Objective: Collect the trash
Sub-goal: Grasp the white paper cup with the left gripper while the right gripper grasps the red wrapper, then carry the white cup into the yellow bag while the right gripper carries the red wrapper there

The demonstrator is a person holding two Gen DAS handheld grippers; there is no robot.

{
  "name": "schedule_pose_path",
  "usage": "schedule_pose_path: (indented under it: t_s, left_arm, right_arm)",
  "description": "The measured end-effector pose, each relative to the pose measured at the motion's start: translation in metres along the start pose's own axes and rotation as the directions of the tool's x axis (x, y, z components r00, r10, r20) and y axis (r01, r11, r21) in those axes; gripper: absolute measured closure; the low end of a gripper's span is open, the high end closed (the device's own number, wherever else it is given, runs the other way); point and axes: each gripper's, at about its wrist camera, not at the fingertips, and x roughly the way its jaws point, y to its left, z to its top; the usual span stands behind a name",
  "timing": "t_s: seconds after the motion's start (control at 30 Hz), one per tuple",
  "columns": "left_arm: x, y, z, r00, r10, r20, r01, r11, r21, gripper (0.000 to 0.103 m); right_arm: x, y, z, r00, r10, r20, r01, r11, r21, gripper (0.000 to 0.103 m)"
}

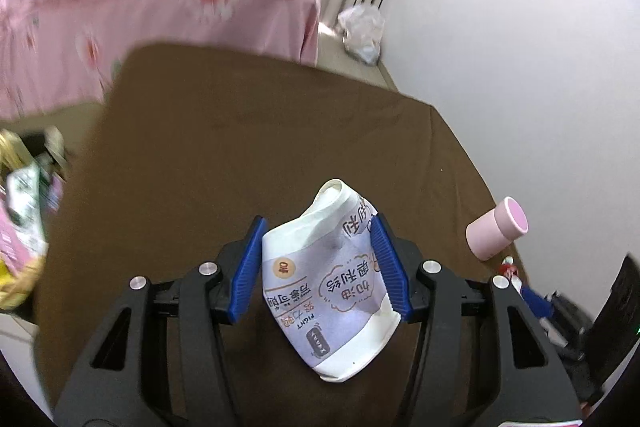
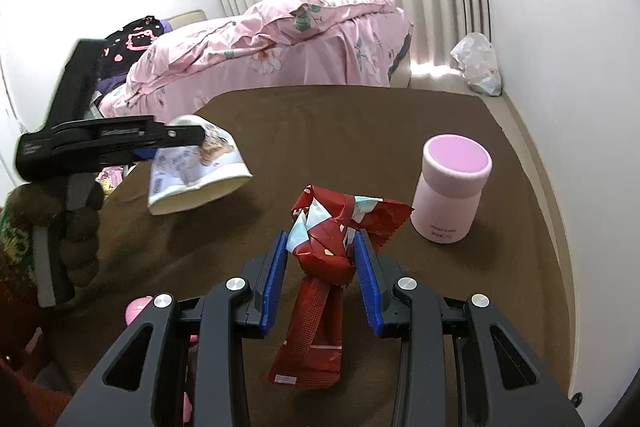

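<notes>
Crushed paper cup point(image 1: 328, 279) sits squeezed between the blue pads point(image 1: 248, 267) of the left gripper point(image 1: 318, 233), low in the middle of the left wrist view, its walls dented in and its printed side facing up. From the right wrist view the same cup point(image 2: 196, 167) shows at centre left, lifted clear of the brown table cover point(image 2: 360, 131), with the left gripper point(image 2: 176, 139) reaching in from the left edge. Lower centre there, the right gripper point(image 2: 320, 247) is closed partway around a knotted red snack wrapper point(image 2: 324, 267), both pads pressing its crumpled upper part while its tail hangs toward the bottom of the frame. A pink canister point(image 2: 452, 187) stands upright on the cover at centre right, apart from both grippers. Pink bedding point(image 2: 272, 43) fills the upper middle, and a clear plastic bag point(image 2: 478, 63) lies on the floor at upper right.
</notes>
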Motion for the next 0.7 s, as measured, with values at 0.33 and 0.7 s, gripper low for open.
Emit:
schedule_pose_path:
  t_s: [0.33,0.7]
  left_arm:
    - [-0.066,-0.013,-0.007,0.99,0.035,0.139,-0.05,0.993,0.106,0.052]
    - [-0.129,0.032,-0.013,0.955,0.115,0.274,-0.131,0.991,0.039,0.052]
  right_arm:
    - [-0.013,0.032,0.018,0.999,0.023,0.039,-0.02,0.997,-0.072,0.07]
    - [-0.026,0.111,0.059,0.99,0.103,0.091,-0.079,0.968,-0.24,0.07]
